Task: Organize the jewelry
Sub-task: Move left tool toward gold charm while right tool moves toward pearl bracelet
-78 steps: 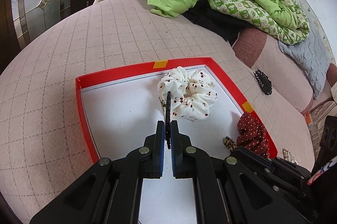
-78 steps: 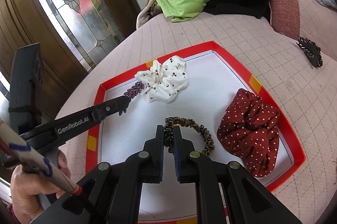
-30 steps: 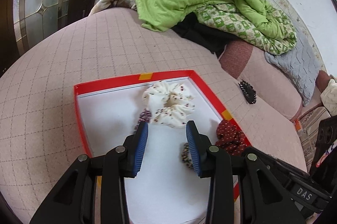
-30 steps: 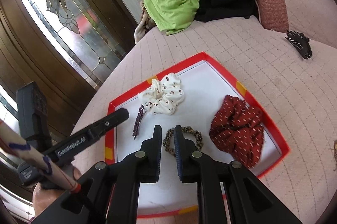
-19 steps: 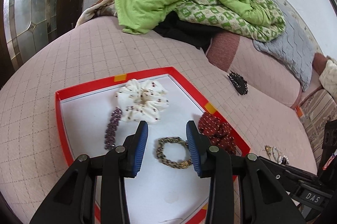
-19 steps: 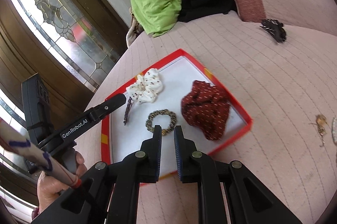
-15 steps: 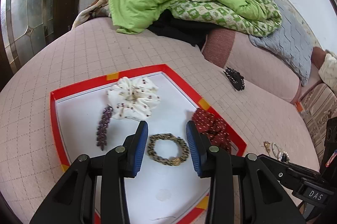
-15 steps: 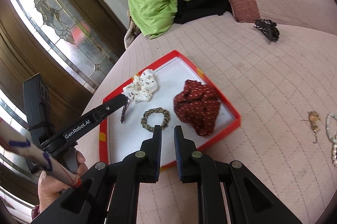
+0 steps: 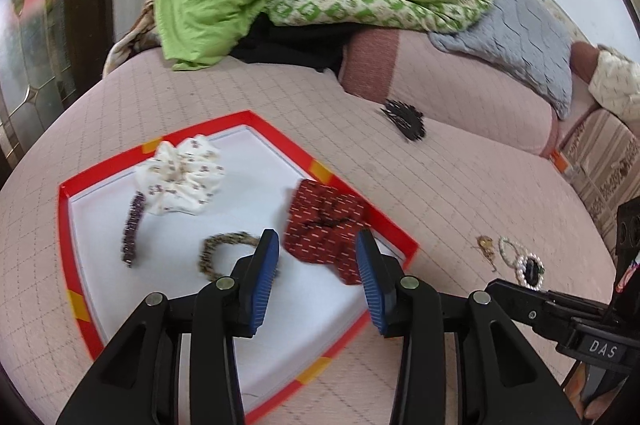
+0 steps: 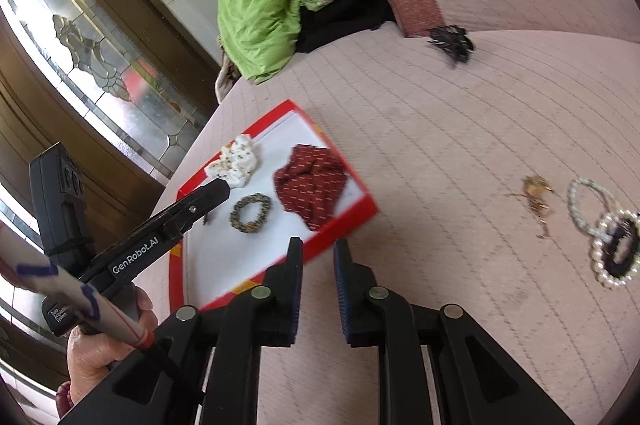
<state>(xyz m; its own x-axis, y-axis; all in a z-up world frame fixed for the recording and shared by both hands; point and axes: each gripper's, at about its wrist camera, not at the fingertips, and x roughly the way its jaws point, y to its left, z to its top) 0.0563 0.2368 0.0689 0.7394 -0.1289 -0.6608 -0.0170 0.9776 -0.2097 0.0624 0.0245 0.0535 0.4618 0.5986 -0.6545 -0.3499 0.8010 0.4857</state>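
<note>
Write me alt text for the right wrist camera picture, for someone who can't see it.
The right tongs, empty and opening, hang over a pink quilted bed near a red-rimmed tray holding white, red polka-dot and leopard-print scrunchies. To the right lie pearl bracelets and a gold piece; farther back, a black hair claw.

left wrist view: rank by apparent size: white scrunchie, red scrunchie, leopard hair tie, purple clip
1. red scrunchie and white scrunchie: look alike, red is nearer, so unranked
2. leopard hair tie, partly hidden
3. purple clip, thinnest

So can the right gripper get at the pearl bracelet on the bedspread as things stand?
Probably yes: the right gripper is empty, jaws opening, and bare bedspread lies between it and the pearl bracelet; only the gold piece sits nearby.
</note>
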